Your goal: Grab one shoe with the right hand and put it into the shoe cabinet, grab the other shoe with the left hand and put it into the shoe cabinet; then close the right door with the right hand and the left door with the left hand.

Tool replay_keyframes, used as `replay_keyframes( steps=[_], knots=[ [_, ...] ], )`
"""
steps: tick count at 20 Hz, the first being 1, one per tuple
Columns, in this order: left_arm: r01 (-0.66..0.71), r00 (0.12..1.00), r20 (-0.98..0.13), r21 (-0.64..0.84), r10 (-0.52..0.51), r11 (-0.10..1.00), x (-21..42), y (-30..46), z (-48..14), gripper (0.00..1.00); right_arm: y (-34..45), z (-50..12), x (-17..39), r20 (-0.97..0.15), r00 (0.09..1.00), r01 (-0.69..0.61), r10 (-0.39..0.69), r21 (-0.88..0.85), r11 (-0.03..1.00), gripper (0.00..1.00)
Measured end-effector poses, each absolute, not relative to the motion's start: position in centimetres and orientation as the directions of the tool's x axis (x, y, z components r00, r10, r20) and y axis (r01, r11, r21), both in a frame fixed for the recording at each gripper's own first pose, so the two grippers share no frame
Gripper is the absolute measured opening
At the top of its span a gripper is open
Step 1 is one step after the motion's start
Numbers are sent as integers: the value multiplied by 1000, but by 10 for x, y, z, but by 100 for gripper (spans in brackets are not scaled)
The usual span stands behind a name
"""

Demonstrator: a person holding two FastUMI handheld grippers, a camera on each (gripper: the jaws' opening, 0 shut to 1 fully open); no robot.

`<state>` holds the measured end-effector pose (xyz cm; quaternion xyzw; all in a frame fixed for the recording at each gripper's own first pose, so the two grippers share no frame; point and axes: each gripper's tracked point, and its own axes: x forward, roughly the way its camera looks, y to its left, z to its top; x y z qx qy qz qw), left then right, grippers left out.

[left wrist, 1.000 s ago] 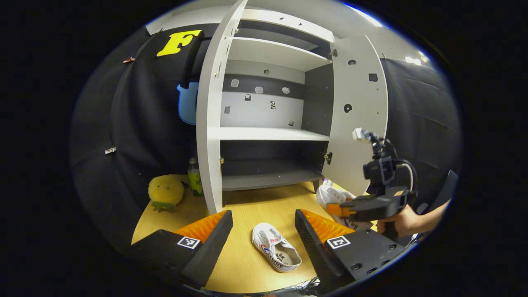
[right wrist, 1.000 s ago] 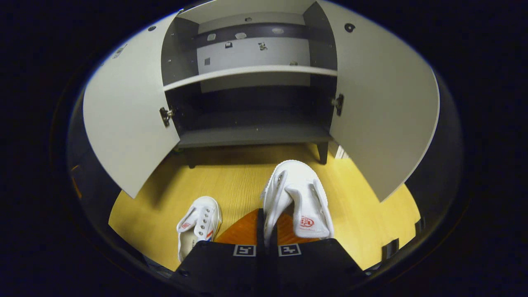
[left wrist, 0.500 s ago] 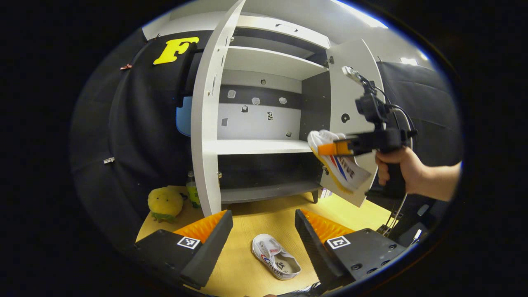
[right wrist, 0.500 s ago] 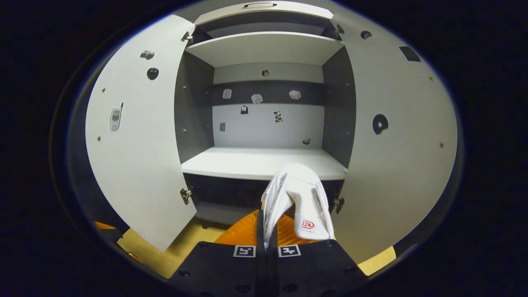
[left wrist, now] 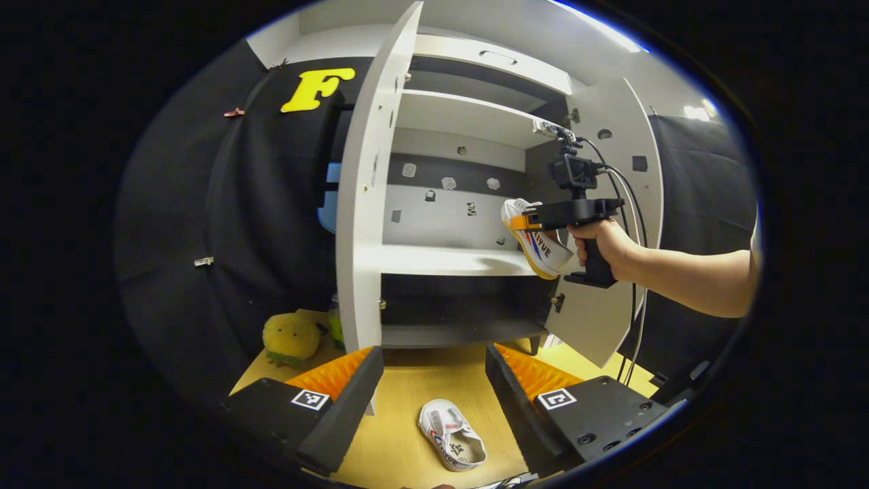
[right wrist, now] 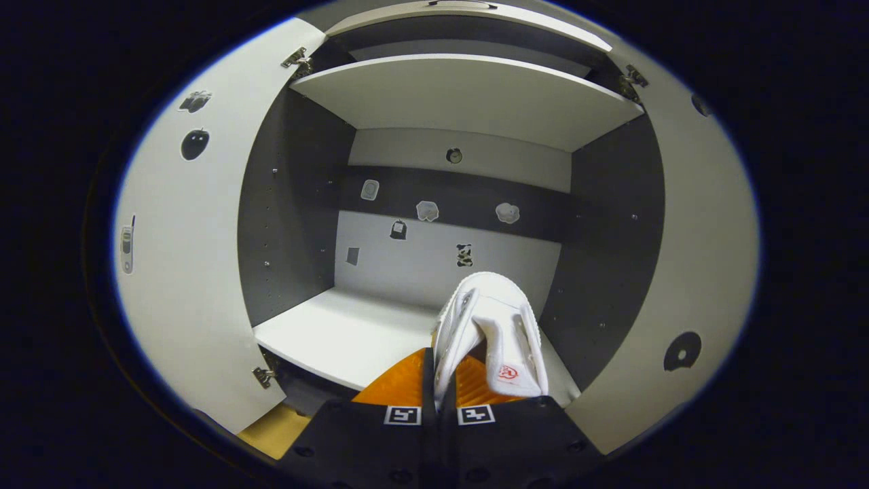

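While the right tool (right wrist: 438, 380) pinches one white shoe (right wrist: 492, 329) tight and holds it up over the middle shelf (right wrist: 339, 336) inside the shoe cabinet (left wrist: 475, 129), the other shoe (left wrist: 451, 435) lies on the floor (left wrist: 400, 407) in front of the cabinet, between the wide-open fingers of the left tool (left wrist: 434, 380)

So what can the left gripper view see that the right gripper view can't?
Left gripper view: the second shoe lying on the wooden floor between the open left tongs, a yellow plush toy beside the cabinet, and the hand holding the right tongs.

Right gripper view: stickers inside the left door, seen close up.

Both: the open shoe cabinet and the white shoe clamped over its middle shelf.
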<state>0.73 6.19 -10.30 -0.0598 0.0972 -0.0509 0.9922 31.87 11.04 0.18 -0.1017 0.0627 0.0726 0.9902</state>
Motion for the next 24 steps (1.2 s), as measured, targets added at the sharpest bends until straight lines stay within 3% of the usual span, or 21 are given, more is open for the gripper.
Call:
replay_keyframes(
  steps=[4, 9, 13, 17, 21, 22, 23, 24],
  knots=[
    [2, 982, -187, -118, -24, 993, 4, 79, -102, 95, 111, -6, 373, -189, 973, -171, 131, -216, 961, 5],
    [-84, 977, -203, -113, 60, 990, -5, 93, -103, 95, 100, -41, 429, -351, 933, -151, 74, -196, 969, 5],
    [-131, 968, -225, -79, 110, 988, -13, 98, -108, 95, 92, -65, 452, -460, 886, -155, 49, -195, 968, 5],
    [-147, 963, -238, -62, 129, 987, -18, 97, -110, 95, 101, -80, 470, -501, 864, -194, 43, -254, 947, 5],
    [-160, 962, -236, -93, 134, 983, -15, 91, -109, 95, 108, -96, 474, -547, 836, -183, 41, -208, 961, 5],
    [-158, 963, -232, -88, 134, 983, -15, 89, -108, 95, 104, -95, 473, -542, 840, -168, 21, -224, 960, 6],
    [-154, 965, -228, -82, 131, 985, -15, 87, -108, 95, 103, -93, 473, -532, 847, -165, 17, -233, 958, 18],
    [-147, 965, -229, -81, 125, 986, -17, 85, -109, 95, 102, -90, 470, -522, 853, -159, 16, -231, 960, 21]
  ],
)
